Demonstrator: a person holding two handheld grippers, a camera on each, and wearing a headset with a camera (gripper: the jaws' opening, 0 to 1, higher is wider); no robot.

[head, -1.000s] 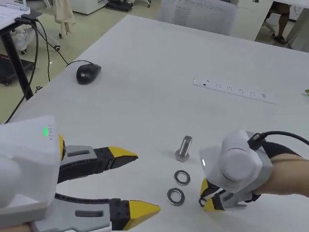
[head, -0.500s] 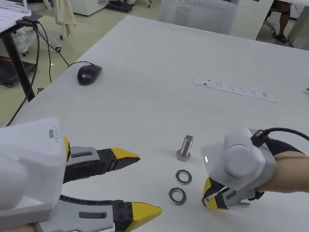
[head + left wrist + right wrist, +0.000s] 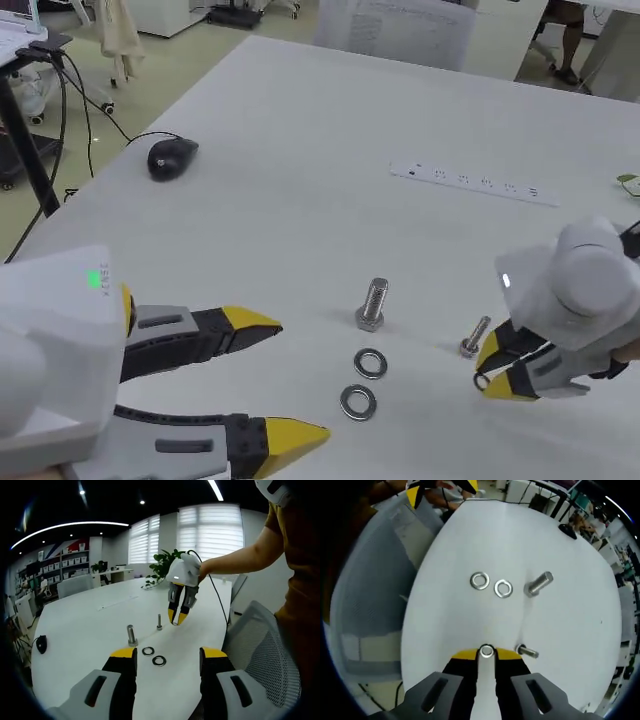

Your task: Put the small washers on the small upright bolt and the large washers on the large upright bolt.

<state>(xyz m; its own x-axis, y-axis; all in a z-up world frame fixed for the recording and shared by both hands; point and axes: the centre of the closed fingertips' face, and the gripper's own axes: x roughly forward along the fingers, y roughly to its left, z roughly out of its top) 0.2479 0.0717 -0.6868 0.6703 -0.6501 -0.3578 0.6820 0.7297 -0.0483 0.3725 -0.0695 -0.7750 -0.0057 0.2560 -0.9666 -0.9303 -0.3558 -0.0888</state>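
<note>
1. Now my left gripper (image 3: 275, 378) hangs low over the white desk (image 3: 300, 200) toward its near edge. Its jaws are released and spread wide, with nothing between them.
2. My right gripper (image 3: 493, 370) is clenched on a small washer (image 3: 486, 652). In the right gripper view the ring sits pinched at the very tips of the yellow jaws, just above the desk top.
3. The small bolt (image 3: 474, 338) stands upright on its head, just beside my right gripper's tips on the side toward the large bolt. I cannot tell whether the tips touch it. The small washer is not on its shank.
4. The large bolt (image 3: 372, 303) stands upright too, between my two grippers and near the small bolt but apart from it.
5. The first large washer (image 3: 370, 363) lies flat on the desk just on the near-edge side of the large bolt. The second large washer (image 3: 358, 402) lies flat beside it, closer to the near edge. The two are close but apart.
6. In the left gripper view the bolts and both large washers lie ahead of my open jaws, and my right gripper points down at the desk beyond them.
7. A black mouse (image 3: 172, 157) rests near the desk's left edge, and a white power strip (image 3: 474, 183) lies toward the far edge.
</note>
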